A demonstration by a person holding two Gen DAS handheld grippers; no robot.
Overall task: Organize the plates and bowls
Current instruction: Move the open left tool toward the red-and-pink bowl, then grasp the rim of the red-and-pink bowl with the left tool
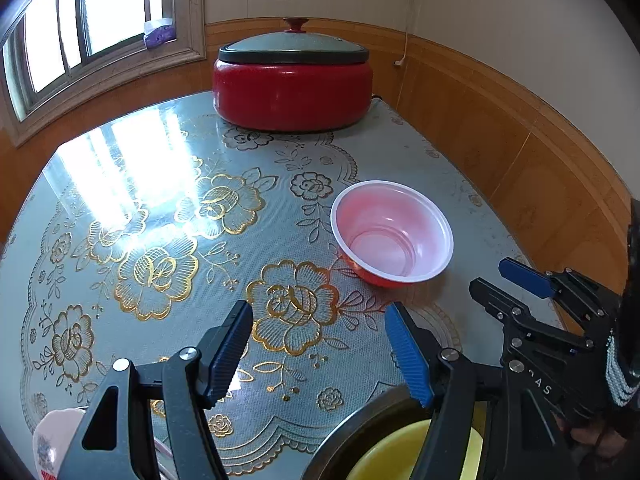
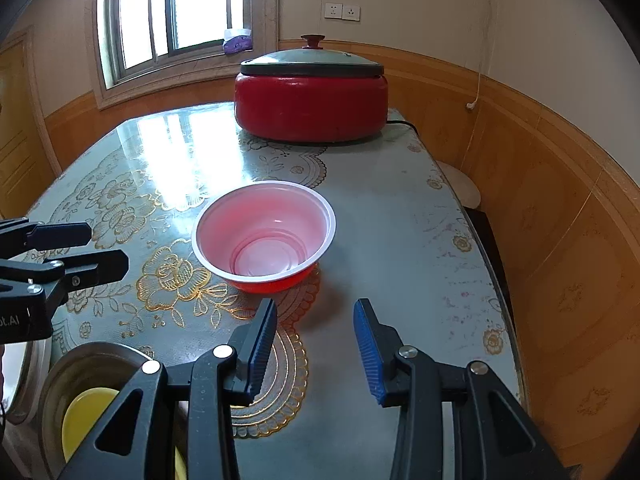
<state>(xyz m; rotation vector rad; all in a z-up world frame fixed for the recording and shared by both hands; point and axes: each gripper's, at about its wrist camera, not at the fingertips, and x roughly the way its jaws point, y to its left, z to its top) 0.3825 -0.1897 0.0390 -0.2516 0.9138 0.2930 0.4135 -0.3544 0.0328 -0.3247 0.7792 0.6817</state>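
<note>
Left gripper point(image 1: 320, 322) wide open, empty; right gripper point(image 2: 316, 320) wide open, empty, just short of red bowl point(image 2: 264, 236).

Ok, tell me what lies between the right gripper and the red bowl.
Nothing but bare flowered tablecloth: in the right wrist view, the open right gripper faces the red bowl with no object in between.

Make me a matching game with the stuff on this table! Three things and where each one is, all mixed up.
Things:
1. red bowl
2. red pot
3. yellow bowl

Places:
A. inside the metal bowl
B. far end of the table, lid on
C. alone in the middle, empty, upright

Pairs: 1-C, 2-B, 3-A
</note>
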